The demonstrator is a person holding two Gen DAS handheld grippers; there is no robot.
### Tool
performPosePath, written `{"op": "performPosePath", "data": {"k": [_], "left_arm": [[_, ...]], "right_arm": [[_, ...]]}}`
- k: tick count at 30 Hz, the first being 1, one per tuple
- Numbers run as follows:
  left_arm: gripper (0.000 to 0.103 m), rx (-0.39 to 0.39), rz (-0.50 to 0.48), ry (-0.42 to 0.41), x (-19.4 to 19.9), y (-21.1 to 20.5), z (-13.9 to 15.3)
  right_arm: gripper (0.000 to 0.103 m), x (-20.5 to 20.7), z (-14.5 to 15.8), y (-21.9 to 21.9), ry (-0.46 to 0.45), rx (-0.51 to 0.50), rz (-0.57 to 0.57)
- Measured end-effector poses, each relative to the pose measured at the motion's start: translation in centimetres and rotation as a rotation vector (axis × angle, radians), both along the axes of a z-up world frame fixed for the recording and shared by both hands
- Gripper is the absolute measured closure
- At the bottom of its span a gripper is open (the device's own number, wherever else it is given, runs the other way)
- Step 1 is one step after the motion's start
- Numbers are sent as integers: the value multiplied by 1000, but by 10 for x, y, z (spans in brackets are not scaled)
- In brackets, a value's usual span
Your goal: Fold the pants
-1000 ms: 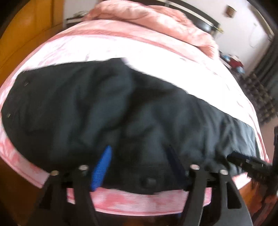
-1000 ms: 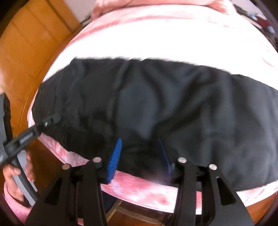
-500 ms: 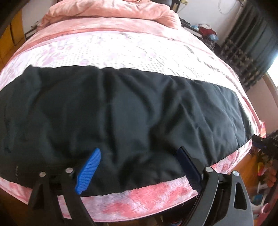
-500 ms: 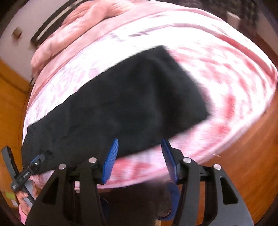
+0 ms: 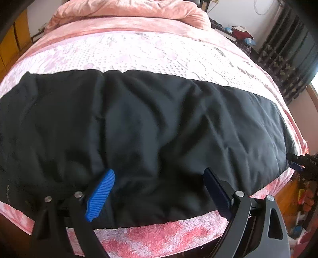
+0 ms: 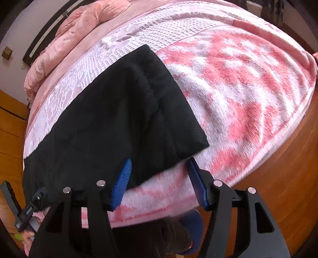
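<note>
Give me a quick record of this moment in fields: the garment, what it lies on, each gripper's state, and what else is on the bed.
garment: black pants, laid flat as a long band across the bed
surface: pink and white blanket
left gripper: open, over the pants' near edge, gripping nothing
right gripper: open, at the leg-end corner, gripping nothing
also on bed: bunched pink comforter at the far end
fold status: no crosswise fold yet

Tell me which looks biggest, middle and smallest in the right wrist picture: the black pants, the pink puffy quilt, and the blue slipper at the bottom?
1. Black pants: biggest by far.
2. Pink puffy quilt: middle, though it lies farther away, so it may really be bigger.
3. Blue slipper: smallest, partly hidden behind the tool.
</note>
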State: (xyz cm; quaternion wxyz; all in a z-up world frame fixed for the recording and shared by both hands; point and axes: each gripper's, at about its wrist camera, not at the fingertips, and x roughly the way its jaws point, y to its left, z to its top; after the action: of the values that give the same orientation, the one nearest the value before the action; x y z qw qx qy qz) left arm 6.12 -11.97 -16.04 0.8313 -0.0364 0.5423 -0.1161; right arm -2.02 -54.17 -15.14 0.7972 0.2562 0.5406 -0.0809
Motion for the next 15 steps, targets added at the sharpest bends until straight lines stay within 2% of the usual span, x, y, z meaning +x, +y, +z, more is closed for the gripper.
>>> {"op": "performPosePath", "data": {"k": [2, 3, 4, 5, 7, 10, 12, 15], "left_arm": [[11, -10, 6, 6, 1, 1, -2], [11, -11, 7, 8, 1, 1, -3], [11, -10, 5, 11, 2, 2, -4], [11, -9, 2, 11, 2, 1, -4], [10, -7, 1, 11, 2, 1, -4], [11, -37, 15, 8, 2, 4, 4], [11, -60, 32, -29, 0, 8, 15], [11, -4, 51, -97, -1, 14, 27]], "right_arm": [[43, 3, -4, -7, -8, 35, -13], [47, 6, -5, -9, -13, 49, -17], [57, 8, -7, -13, -19, 65, -27], [61, 10, -6, -14, -26, 69, -30], [84, 10, 4, -13, -75, 65, -12], [90, 10, 27, -6, -145, 66, 27], [91, 8, 45, -4, -204, 74, 43], [92, 0, 73, -12, -299, 107, 31]]}}
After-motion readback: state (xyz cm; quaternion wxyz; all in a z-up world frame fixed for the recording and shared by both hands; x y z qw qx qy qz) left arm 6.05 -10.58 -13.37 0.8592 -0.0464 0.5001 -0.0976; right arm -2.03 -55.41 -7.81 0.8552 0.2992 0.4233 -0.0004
